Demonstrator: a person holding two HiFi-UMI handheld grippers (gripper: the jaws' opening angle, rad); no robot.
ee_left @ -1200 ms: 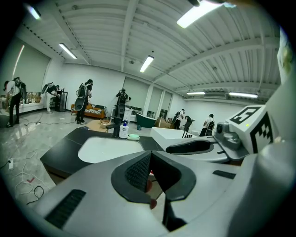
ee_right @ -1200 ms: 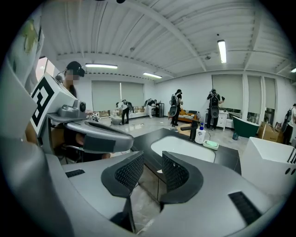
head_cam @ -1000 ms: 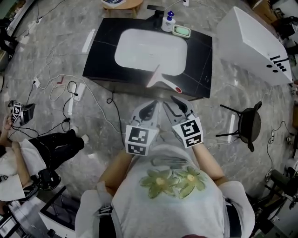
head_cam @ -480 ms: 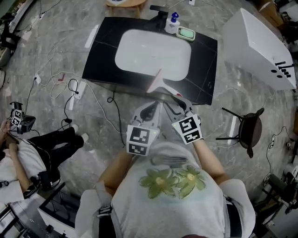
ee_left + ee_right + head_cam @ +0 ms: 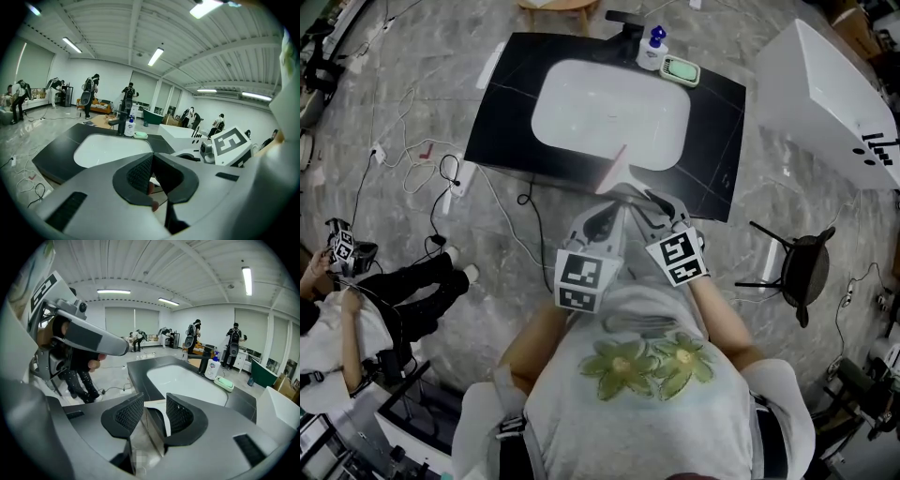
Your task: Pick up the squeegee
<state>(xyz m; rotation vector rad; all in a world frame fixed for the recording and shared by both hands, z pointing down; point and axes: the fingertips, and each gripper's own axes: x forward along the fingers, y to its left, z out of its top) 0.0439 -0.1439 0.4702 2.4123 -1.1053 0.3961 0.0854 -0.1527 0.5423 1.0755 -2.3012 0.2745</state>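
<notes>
Closest in, a shirt [image 5: 642,375] with a flower print. Just ahead of it, side by side, left gripper [image 5: 152,155] and right gripper [image 5: 154,398], each with its marker cube toward the body and its tips toward the counter [image 5: 511,103].

Left jaws pressed together at the tips. Right jaws spread wide, just been opening, with the pale blade of the squeegee [image 5: 614,167] showing in the gap but no pad pressing on it.

Squeegee lying at the counter's near edge, blade tip up against the near rim of the basin [image 5: 609,112], just beyond the right gripper's tips. Basin white, sunk in the black top.

At the far edge, a dark tap [image 5: 623,19], a soap bottle [image 5: 654,49] with a blue cap just beside it, then a green dish [image 5: 681,70].

Off to the right, well apart from the counter, a white tub [image 5: 825,89] and, nearer, a dark stool [image 5: 797,267]. Off to the left, cables [image 5: 412,173] across the grey floor and a seated person [image 5: 403,300].

Farthest back, in the gripper views, several standing people [image 5: 89,93] along a white wall.
</notes>
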